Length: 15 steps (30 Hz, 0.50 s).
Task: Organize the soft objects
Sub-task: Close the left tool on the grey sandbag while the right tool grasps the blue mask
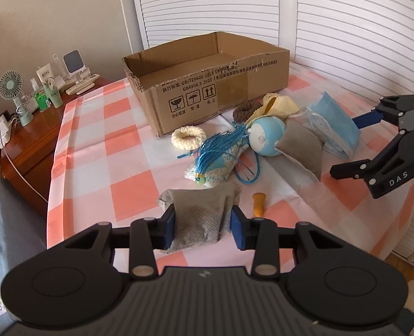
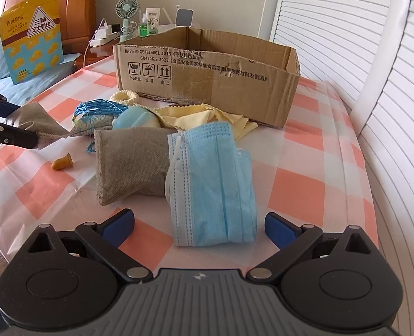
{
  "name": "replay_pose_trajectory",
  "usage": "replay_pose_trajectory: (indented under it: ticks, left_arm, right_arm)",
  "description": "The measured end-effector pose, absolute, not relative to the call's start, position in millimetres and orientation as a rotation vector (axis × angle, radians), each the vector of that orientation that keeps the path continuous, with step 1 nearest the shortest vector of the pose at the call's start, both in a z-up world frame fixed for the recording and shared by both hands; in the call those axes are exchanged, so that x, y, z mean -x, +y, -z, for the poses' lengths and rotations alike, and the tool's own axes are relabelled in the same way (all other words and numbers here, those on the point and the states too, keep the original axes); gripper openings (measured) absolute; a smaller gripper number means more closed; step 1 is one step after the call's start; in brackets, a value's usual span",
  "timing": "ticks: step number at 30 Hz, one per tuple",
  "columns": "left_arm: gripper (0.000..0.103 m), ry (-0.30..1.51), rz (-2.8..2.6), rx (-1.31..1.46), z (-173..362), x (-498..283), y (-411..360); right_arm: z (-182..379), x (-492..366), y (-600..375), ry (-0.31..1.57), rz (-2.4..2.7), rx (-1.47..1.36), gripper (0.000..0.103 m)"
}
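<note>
My left gripper point(image 1: 202, 221) is shut on a grey fabric pouch point(image 1: 204, 201), its blue pads pressing both sides. The pouch hangs just above the checked tablecloth point(image 1: 100, 145). In the right wrist view the left gripper point(image 2: 19, 124) holds that pouch point(image 2: 39, 117) at the far left. My right gripper point(image 2: 198, 218) stands open around a folded blue face mask point(image 2: 215, 184), pads apart from it. A second grey pouch point(image 2: 131, 162) lies beside the mask. Behind are a blue-headed doll point(image 1: 265, 135), a yellow cloth point(image 2: 201, 117), a cream scrunchie point(image 1: 188, 137) and a brown one point(image 1: 246, 110). The open cardboard box point(image 1: 207, 84) stands at the back.
A small orange piece point(image 1: 258, 203) lies on the cloth near the held pouch. A wooden nightstand point(image 1: 33, 140) at the left carries a green fan point(image 1: 11, 84) and bottles. White louvred doors point(image 1: 346, 28) close the back and right. A yellow bag point(image 2: 30, 36) leans on the bed.
</note>
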<state>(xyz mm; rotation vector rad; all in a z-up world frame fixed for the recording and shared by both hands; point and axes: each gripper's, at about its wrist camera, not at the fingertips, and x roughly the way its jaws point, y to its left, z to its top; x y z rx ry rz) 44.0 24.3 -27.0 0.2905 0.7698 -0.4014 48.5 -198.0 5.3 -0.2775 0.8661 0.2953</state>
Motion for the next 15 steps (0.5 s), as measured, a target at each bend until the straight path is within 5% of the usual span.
replay_pose_trajectory:
  ticks: [8,15]
  left_arm:
    - [0.039,0.793,0.41,-0.256,31,-44,23]
    - [0.039,0.795,0.419,-0.249,30,-44,24]
  right_arm:
    - [-6,-63,-203,0.852,-0.301,0.301,0.09]
    - [-11,-67,-211,0.878,-0.312,0.282,0.059]
